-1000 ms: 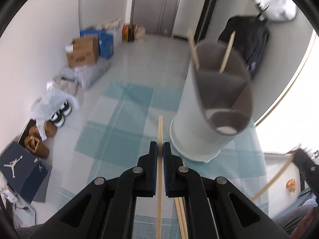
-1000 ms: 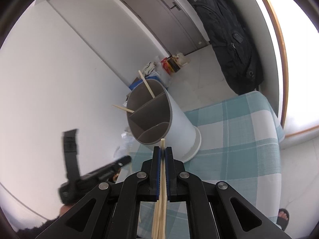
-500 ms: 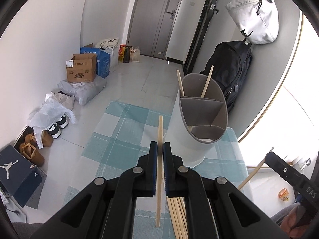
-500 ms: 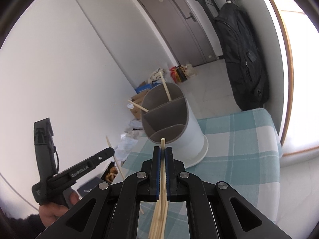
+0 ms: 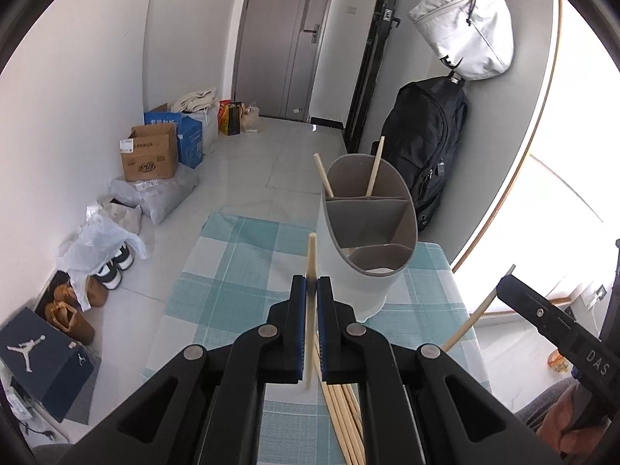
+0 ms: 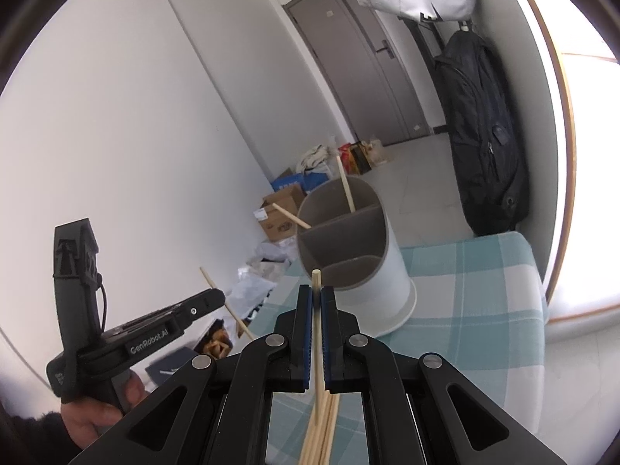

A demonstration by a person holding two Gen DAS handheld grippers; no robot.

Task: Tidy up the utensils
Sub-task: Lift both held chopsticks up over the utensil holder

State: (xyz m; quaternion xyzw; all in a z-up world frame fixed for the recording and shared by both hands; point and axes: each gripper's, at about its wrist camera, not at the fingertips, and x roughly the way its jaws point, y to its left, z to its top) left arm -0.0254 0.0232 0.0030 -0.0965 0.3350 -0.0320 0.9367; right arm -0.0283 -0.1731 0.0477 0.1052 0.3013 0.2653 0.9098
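Note:
A white utensil holder (image 5: 364,244) with grey dividers stands on the teal checked cloth (image 5: 232,283); two chopsticks lean in its far compartment. My left gripper (image 5: 311,285) is shut on a single wooden chopstick (image 5: 311,255) that points up toward the holder. My right gripper (image 6: 316,292) is shut on another chopstick (image 6: 316,283), just short of the holder (image 6: 348,255). A loose bundle of chopsticks (image 5: 343,410) lies on the cloth under both grippers. Each view shows the other gripper: the right one (image 5: 503,275) at right, the left one (image 6: 219,294) at left.
The table (image 6: 484,329) ends close behind the holder. Beyond it on the floor are cardboard boxes (image 5: 151,155), bags, shoes (image 5: 112,267) and a shoebox (image 5: 38,360). A black backpack (image 5: 422,147) and a white bag (image 5: 469,27) hang on the right wall.
Both grippers have lifted and drawn back from the holder, each still clamped on its chopstick. The holder now looks smaller and farther off.

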